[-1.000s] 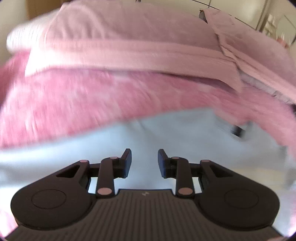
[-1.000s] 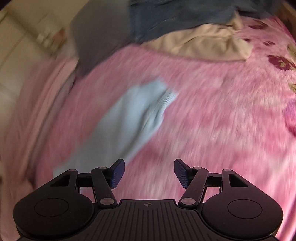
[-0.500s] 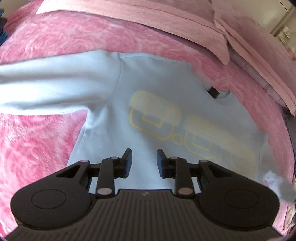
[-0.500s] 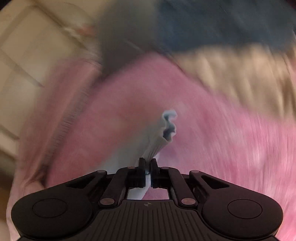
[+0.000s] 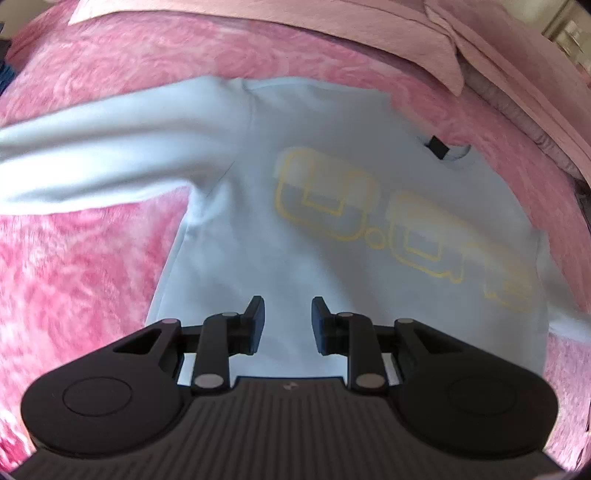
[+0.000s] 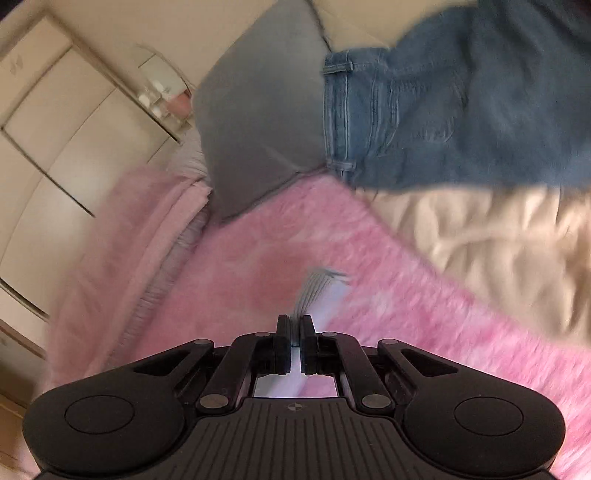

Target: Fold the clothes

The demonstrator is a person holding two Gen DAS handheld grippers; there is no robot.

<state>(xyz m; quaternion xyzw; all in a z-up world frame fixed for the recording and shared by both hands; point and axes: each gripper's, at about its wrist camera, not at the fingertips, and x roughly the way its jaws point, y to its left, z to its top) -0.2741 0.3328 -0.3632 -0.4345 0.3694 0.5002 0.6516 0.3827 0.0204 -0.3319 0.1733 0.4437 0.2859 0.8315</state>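
Observation:
A light blue long-sleeved shirt (image 5: 332, 229) with yellow outlined letters lies flat on the pink fuzzy blanket (image 5: 85, 266). One sleeve (image 5: 110, 155) stretches out to the left. My left gripper (image 5: 287, 317) is open and empty, hovering over the shirt's lower body. My right gripper (image 6: 294, 343) is shut on the ribbed cuff of the other sleeve (image 6: 317, 288), which sticks up between the fingers above the blanket (image 6: 406, 332).
Pale pink pillows (image 5: 295, 14) lie along the far edge in the left wrist view. In the right wrist view, blue jeans (image 6: 443, 122), a cream garment (image 6: 498, 251) and a grey pillow (image 6: 258, 122) lie beyond. A white wardrobe (image 6: 55, 129) stands at left.
My right gripper closed on the sleeve cuff and has lifted and swung it toward the jeans and pillow. My left gripper came over the shirt's body and stayed open.

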